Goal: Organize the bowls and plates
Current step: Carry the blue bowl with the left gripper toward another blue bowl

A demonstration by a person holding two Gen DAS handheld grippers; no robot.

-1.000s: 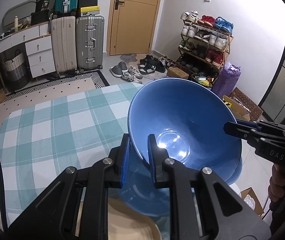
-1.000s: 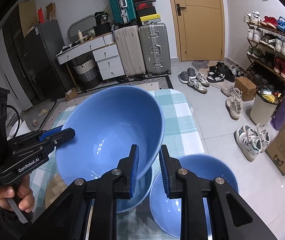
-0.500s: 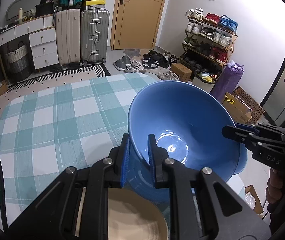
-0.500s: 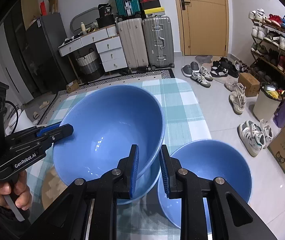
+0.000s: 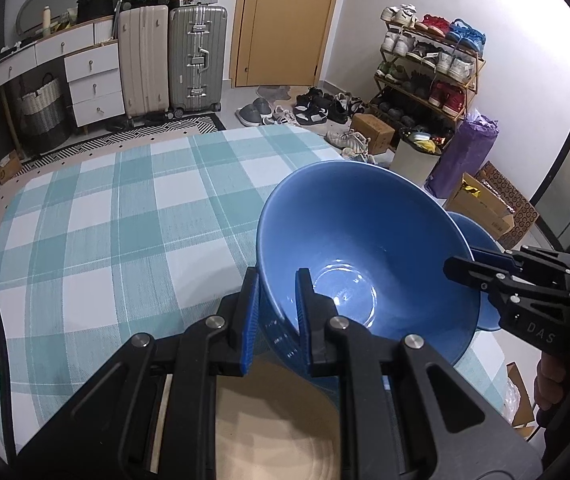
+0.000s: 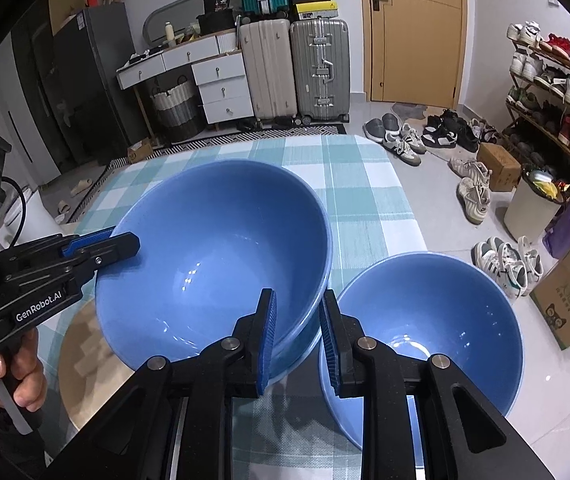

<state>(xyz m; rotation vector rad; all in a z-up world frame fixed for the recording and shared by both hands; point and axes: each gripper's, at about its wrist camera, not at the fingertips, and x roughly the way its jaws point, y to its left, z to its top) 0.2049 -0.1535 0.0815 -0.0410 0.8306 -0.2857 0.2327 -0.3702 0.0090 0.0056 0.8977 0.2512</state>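
While both grippers carried the large glossy blue ceramic bowl [image 6: 213, 264] between them, we judged the step in hand to be stacking it with the other bowls. The left gripper [image 5: 276, 312] had its jaws clamped on the bowl's near rim, one blue pad inside the wall and one outside. The right gripper [image 6: 297, 336] was clamped likewise on the opposite rim, its jaws pinching the wall. In the right wrist view the big bowl appeared to sit over, or just into, another blue bowl [image 6: 305, 344] of which only a band of rim showed beneath; whether the two touched we could not tell. A second, smaller blue bowl [image 6: 425, 332] stood just beside it on the teal-and-white checked cloth covering the bench [image 6: 365, 208], near the bench's edge. A round beige plate [image 5: 277, 420] lay under the left gripper, next to the bowls.

We judged the placement nearly done. The next move would call for lowering the bowl level until it seats in the one below, both hands sinking together so that neither rim tips. Only then should the jaws part, ideally one side at a time, and draw clear without dragging the rim.
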